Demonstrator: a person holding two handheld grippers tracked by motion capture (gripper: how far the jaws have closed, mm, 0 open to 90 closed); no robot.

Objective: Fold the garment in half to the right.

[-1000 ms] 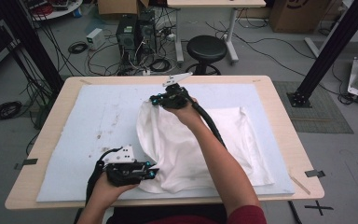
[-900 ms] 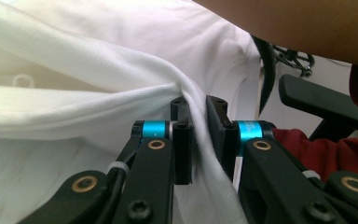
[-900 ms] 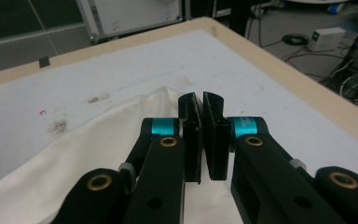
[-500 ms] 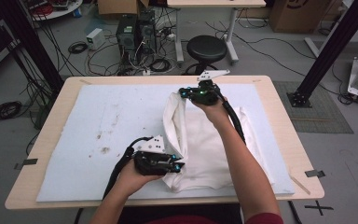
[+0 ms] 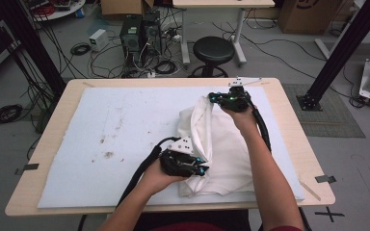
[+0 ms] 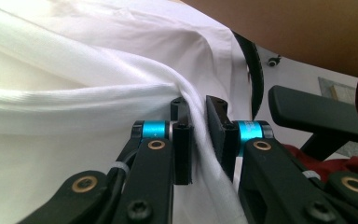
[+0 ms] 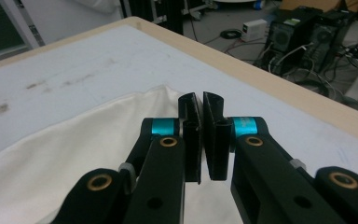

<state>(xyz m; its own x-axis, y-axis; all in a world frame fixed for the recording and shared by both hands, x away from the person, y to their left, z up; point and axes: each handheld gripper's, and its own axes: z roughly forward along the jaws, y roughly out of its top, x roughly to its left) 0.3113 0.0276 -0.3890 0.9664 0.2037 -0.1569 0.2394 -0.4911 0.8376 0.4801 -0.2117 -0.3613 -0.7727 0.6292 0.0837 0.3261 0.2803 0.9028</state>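
While the worktop [image 5: 125, 91] spans most of the high view, a pale blue mat [image 5: 125, 125] covers nearly all of its wooden top and carries a scatter of brown stains toward 9 o'clock. Over the mat's 3 o'clock half lies a white cloth [image 5: 226, 149], bunched and folded over on itself, running from near the far edge at 1 o'clock down to the near edge at 5 o'clock. Its left border is raised into a ridge between the two grippers.

At the cloth's far corner, about 1 o'clock, the right gripper [image 5: 211, 98] sits in the person's right hand [image 5: 241, 113]. In the right gripper view its jaws stand almost together with only a thin slit between them, and the cloth's [image 7: 74, 154] corner runs up to them from below; whether fabric is actually pinched there I cannot tell, as the jaws hide the spot.

Down at 6 o'clock the left gripper [image 5: 200, 169] rests in the left hand [image 5: 161, 175] at the cloth's near left edge. In the left gripper view its jaws are closed on a thick fold of the cloth [image 6: 74, 93], which is gathered into tight creases between the pads [image 6: 182, 154] and pulled taut away from them.
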